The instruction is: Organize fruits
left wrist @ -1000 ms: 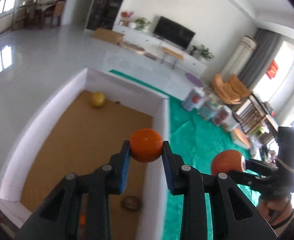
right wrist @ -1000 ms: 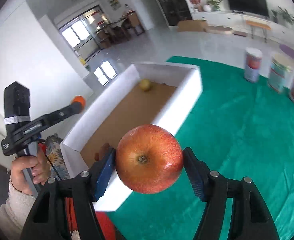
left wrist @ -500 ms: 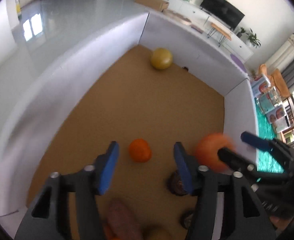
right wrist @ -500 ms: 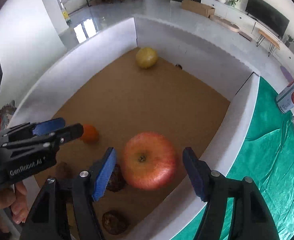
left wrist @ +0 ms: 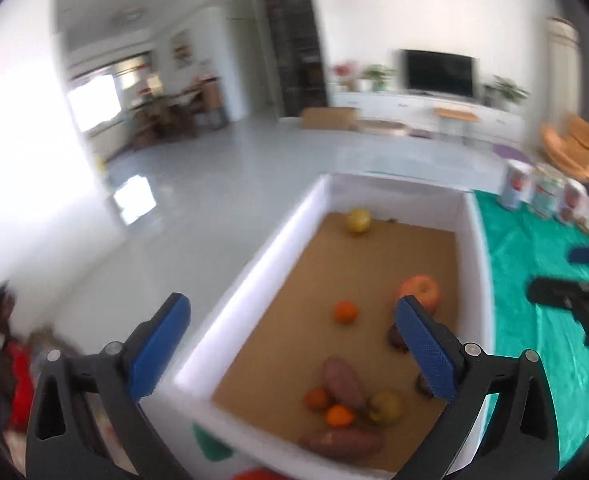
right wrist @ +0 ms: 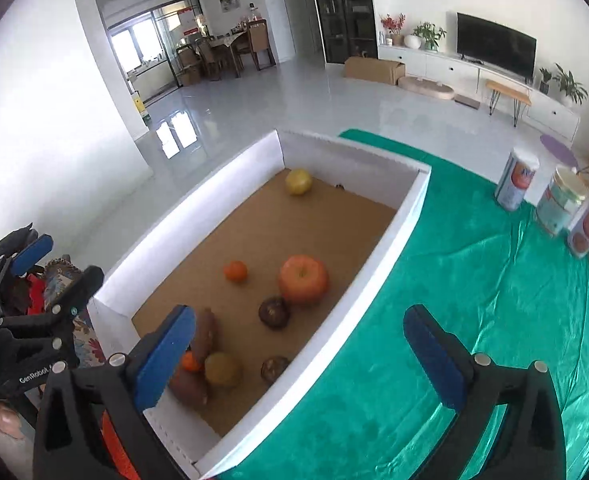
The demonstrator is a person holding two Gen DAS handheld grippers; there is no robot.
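Note:
A white box (right wrist: 394, 248) with a brown floor holds the fruit. A red apple (right wrist: 303, 280) and a small orange (right wrist: 235, 271) lie loose near its middle, and a yellow fruit (right wrist: 299, 181) lies at the far end. Sweet potatoes (right wrist: 204, 334), small oranges and dark round fruits (right wrist: 274, 312) cluster at the near end. My right gripper (right wrist: 298, 320) hangs above the box's near right rim, its jaws opening with nothing between them. My left gripper (left wrist: 292, 312) is over the near left rim, its jaws also opening and empty. The apple (left wrist: 420, 292) and orange (left wrist: 346, 312) lie beyond it.
A green cloth (right wrist: 474, 280) covers the surface right of the box, with several printed cans (right wrist: 518, 184) at its far right. Left of the box is glossy grey floor (right wrist: 214, 128). A patterned fabric and something red lie by the box's near left corner.
Both grippers let go: the orange and the apple now lie on the box floor. Both sets of jaws opened wide, and both grippers pulled back from over the box toward its near end.

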